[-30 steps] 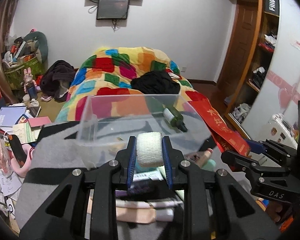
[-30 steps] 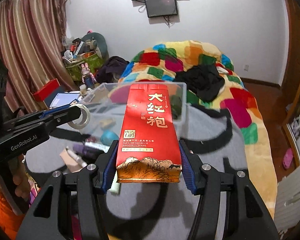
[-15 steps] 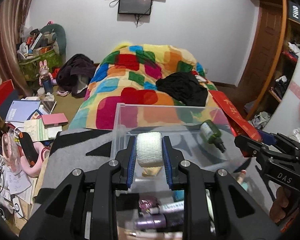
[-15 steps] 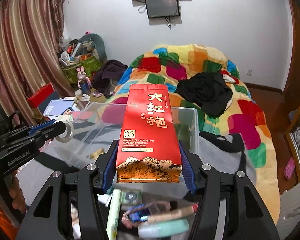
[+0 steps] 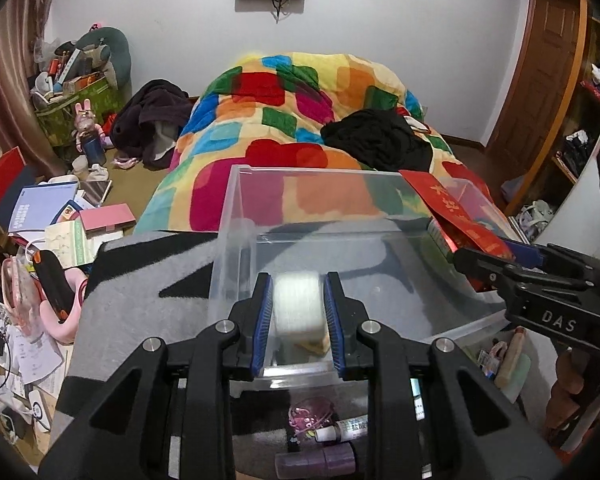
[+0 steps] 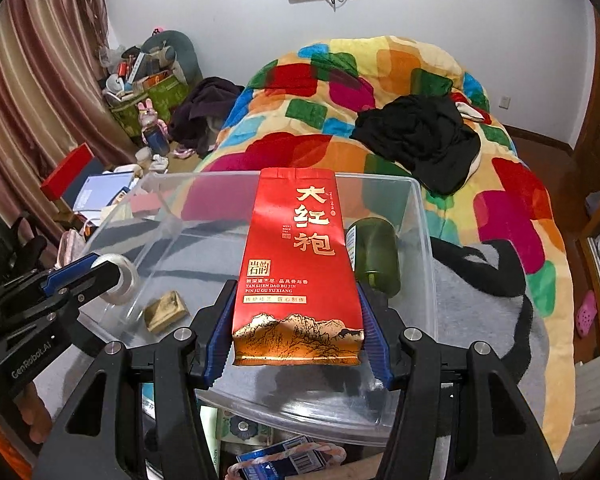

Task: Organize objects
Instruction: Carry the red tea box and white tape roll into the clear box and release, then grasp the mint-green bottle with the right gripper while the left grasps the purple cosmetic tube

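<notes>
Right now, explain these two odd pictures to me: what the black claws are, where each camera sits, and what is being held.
There is no robot: a person holds a two-fingered black clamp in each hand, and each clamp carries a wide-angle camera looking along its fingers. In the left-hand view, the left gripper is closed on a white roll of tape. In the right-hand view, the right gripper clamps a red foil tea bag with gold lettering. Both hang over a clear plastic storage box on a grey blanket. Inside the box lie a dark green bottle and a small gold packet.
</notes>
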`<state>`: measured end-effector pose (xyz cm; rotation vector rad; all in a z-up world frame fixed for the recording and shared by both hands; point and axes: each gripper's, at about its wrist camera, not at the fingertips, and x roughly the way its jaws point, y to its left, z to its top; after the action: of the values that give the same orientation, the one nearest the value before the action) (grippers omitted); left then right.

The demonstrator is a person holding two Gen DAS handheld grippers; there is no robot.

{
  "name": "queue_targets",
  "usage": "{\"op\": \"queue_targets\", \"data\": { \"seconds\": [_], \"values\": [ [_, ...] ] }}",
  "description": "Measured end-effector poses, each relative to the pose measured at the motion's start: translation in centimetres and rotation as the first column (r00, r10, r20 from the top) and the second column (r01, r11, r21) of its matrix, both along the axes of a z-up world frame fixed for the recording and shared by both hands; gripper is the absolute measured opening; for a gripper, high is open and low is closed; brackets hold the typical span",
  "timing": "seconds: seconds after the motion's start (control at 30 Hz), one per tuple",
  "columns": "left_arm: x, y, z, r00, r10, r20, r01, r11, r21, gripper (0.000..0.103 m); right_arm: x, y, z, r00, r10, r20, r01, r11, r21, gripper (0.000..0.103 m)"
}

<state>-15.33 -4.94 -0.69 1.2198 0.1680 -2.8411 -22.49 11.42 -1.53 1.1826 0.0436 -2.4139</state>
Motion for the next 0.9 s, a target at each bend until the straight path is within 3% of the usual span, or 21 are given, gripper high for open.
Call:
{"op": "queue_targets", "data": {
  "seconds": [0.27,0.43,0.57,0.77,0.9],
  "values": [
    [0.8,0.4,0.5,1.0,-0.021,-0.008,0.021,1.0,0.011,0.028,0.3,0.2,0.1,1.0,0.005,0.026,-0.005,1.0,0.012,0.055],
    [2.7,1.3,1.6,0.997,-0.061,-0.043,0.06,0.998,-0.02,0.045,1.3,0.7,1.2,1.0,0.013,-0.001,-0.013,1.0,0.0,0.065],
    [4.2,1.9,2.0,0.994,-0.099,-0.051,0.098,0.995,-0.03,0.054,2.8,1.5,2.5,0.999,0.013,-0.042,-0.013,1.0,-0.006,0.068],
    [5.6,2.5,0.9,0.985,-0.173,-0.009,0.173,0.985,0.019,0.062,5.5,3.3,3.7,0.995,0.007,-0.104,-0.005,1.0,0.016,0.073],
    [6.0,2.9,-1.2,0.974,-0.222,0.047,0.221,0.975,0.038,0.064,7.2,5.1,3.2,0.994,-0.013,-0.111,0.016,0.999,0.027,0.082]
  ]
}}
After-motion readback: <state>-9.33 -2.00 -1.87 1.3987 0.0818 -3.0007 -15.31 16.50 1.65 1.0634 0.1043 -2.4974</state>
